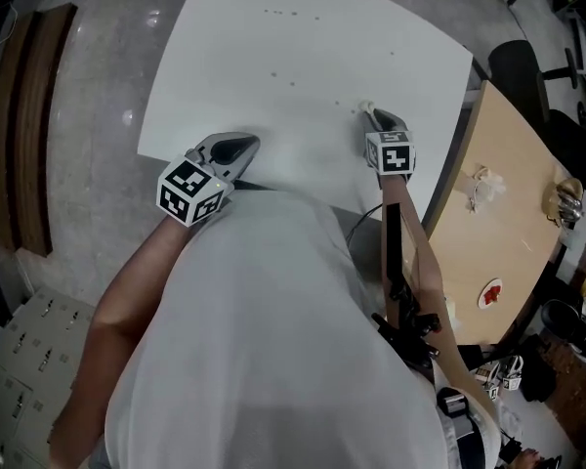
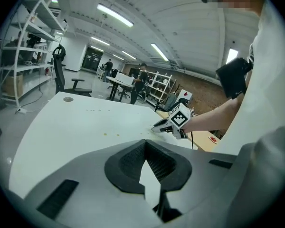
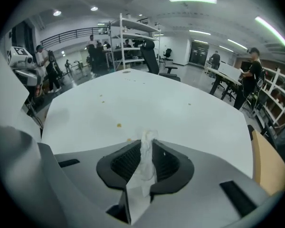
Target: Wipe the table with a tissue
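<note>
Behind everything sits a big open workshop with metal shelving [image 3: 133, 32], ceiling strip lights and other desks. Closest to me is the wide white table [image 1: 303, 57], smooth and matte with a rounded far edge, and a wooden desk [image 1: 498, 233] stands just beside it.

Both tools hang over the near edge of the table. I read the left gripper [image 2: 145, 145] as idle: its dark ribbed pads are pressed together at the tips with nothing between them.

My right gripper [image 3: 147, 148] is pinching the tissue [image 3: 146, 158]. The tissue is a thin, crumpled white strip standing upright between the pads, with its bunched end poking out past the tips and over the tabletop.

I judge the tissue to be almost weightless, soft and floppy. It tears easily if it is dragged hard or snags. The best hold is low on the bunched part, so a short, firm wad sticks out. A long tail would only fold over.

A few small yellowish spots [image 3: 118, 125] dot the table just ahead of the tissue, and fainter specks [image 3: 102, 97] lie farther out.
</note>
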The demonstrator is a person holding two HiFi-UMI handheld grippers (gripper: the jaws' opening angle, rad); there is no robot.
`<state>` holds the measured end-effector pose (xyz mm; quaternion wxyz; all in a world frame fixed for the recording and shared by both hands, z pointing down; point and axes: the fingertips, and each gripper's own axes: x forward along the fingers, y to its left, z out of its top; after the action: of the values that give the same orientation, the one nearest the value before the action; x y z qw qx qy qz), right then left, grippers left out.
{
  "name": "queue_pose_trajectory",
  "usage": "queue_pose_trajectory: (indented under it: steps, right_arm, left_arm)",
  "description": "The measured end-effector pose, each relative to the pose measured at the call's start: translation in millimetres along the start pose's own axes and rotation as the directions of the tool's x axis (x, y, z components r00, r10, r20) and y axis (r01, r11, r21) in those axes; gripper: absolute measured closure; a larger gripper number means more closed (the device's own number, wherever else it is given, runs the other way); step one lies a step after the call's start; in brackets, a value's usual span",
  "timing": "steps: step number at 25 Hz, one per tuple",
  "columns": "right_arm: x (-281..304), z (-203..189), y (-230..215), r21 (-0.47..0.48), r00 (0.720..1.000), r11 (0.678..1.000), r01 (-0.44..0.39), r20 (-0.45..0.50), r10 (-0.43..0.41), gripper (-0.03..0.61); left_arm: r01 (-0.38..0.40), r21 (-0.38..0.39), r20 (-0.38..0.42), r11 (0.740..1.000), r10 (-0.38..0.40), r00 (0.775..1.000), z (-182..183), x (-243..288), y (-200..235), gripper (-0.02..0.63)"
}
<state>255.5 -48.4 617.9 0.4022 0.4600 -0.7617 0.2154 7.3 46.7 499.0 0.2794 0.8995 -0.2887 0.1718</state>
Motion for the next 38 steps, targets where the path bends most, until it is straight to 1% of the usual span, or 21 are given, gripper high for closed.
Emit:
queue_pose_trajectory:
  steps: [3, 5, 7, 11, 13, 15, 21, 24, 29, 33, 36, 38]
  right_arm:
    - [8, 1, 0, -0.045, 1.0, 0.999, 0.005, -0.013, -0.006, 0.511]
    - [13, 0, 3, -0.092, 0.999, 0.996, 0.011, -0.042, -0.015, 0.511]
    - [14, 1, 5, -0.142, 0.997, 0.99, 0.024, -0.068, -0.034, 0.511]
    - [14, 3, 12, -0.222, 0.995, 0.974, 0.041, -0.082, -0.061, 0.511]
    - [14, 2, 15, -0.259, 0.994, 0.965, 0.043, -0.089, -0.068, 0.511]
    - [15, 1, 16, -0.273, 0.993, 0.961, 0.043, -0.092, -0.071, 0.511]
    - [12, 0, 34, -0.322, 0.994, 0.947, 0.01, -0.104, -0.046, 0.511]
    - [9, -4, 52, -0.362, 0.994, 0.932, -0.022, -0.106, -0.018, 0.511]
    - [3, -11, 78, -0.436, 0.994, 0.896, -0.078, -0.108, 0.034, 0.511]
    - [-2, -19, 90, -0.475, 0.988, 0.867, -0.147, -0.121, 0.101, 0.511]
    - [-8, -24, 100, -0.481, 0.973, 0.846, -0.229, -0.148, 0.18, 0.511]
    - [-13, -29, 111, -0.447, 0.946, 0.833, -0.324, -0.176, 0.273, 0.511]
  left_arm:
    - [-0.037, -0.013, 0.005, 0.999, 0.037, 0.999, -4, -6, 0, 0.607]
    - [-0.053, -0.015, 0.009, 0.998, 0.053, 0.999, -5, -8, -1, 0.607]
    - [-0.066, -0.01, 0.016, 0.998, 0.066, 0.998, -3, -9, -2, 0.607]
    - [-0.088, -0.004, 0.028, 0.996, 0.088, 0.996, -1, -9, -5, 0.607]
    - [-0.09, -0.005, 0.031, 0.996, 0.09, 0.995, -1, -6, -10, 0.607]
    - [-0.084, -0.006, 0.028, 0.996, 0.085, 0.996, -3, -3, -16, 0.607]
    - [-0.054, 0.005, 0.006, 0.999, 0.054, 0.999, -6, 9, -29, 0.606]
    - [-0.048, 0.006, 0.008, 0.999, 0.048, 0.999, -4, 12, -33, 0.607]
    - [-0.05, 0.006, 0.0, 0.999, 0.05, 0.999, -7, 14, -38, 0.607]
    - [-0.058, -0.003, 0.001, 0.998, 0.058, 0.998, -8, 13, -41, 0.607]
    - [-0.063, -0.003, 0.001, 0.998, 0.063, 0.998, -6, 12, -42, 0.607]
    - [-0.066, -0.002, 0.0, 0.998, 0.066, 0.998, -5, 13, -42, 0.606]
